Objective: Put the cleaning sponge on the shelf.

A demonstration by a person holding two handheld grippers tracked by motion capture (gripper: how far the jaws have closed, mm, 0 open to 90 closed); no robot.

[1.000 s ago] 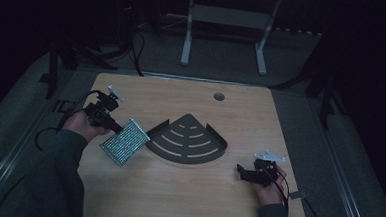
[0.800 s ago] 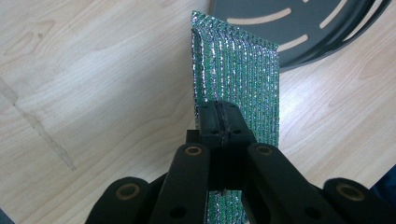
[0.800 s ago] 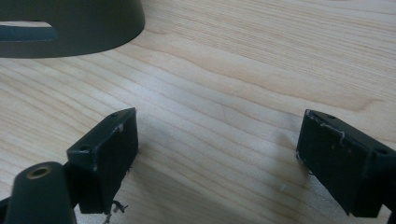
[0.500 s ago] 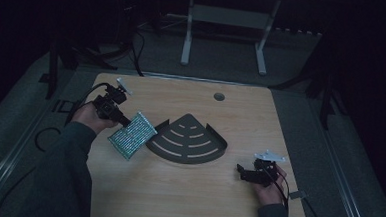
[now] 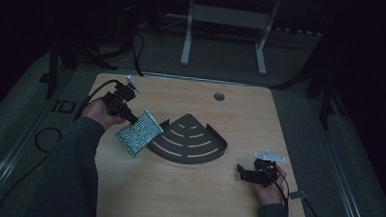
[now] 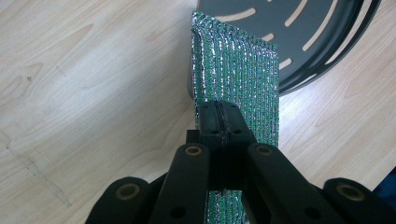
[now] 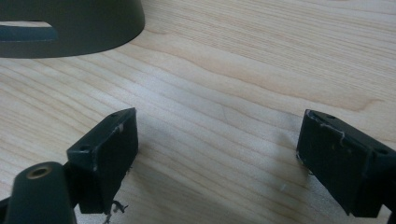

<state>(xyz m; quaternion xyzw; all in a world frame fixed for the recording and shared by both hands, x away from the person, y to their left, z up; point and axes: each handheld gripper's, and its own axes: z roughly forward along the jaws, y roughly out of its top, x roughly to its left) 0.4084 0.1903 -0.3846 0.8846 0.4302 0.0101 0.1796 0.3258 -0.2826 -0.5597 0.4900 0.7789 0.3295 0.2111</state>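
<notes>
You are clamping your left gripper [image 5: 130,119] on a green, glittering scouring pad [image 5: 139,133], its jaws pressed together over the pad's near edge, as the left gripper view [image 6: 219,122] is showing. The pad [image 6: 238,79] is hanging clear of the wooden tabletop [image 5: 280,128], tilted, with one broad face turning up toward the high camera. Its long axis is running away from your gripper along the line of the jaws, and its far end is pointing at the dark grey fan-shaped rack [image 5: 189,144], overlapping that rack's [image 6: 299,32] left rim. Whether pad and rack are touching cannot be told. Your right gripper [image 5: 245,172] is resting low at the tabletop's near right corner, well apart from the pad, its jaws standing wide apart over bare wood [image 7: 219,121] with nothing between them, the rack's curved wall [image 7: 79,28] showing beyond.
</notes>
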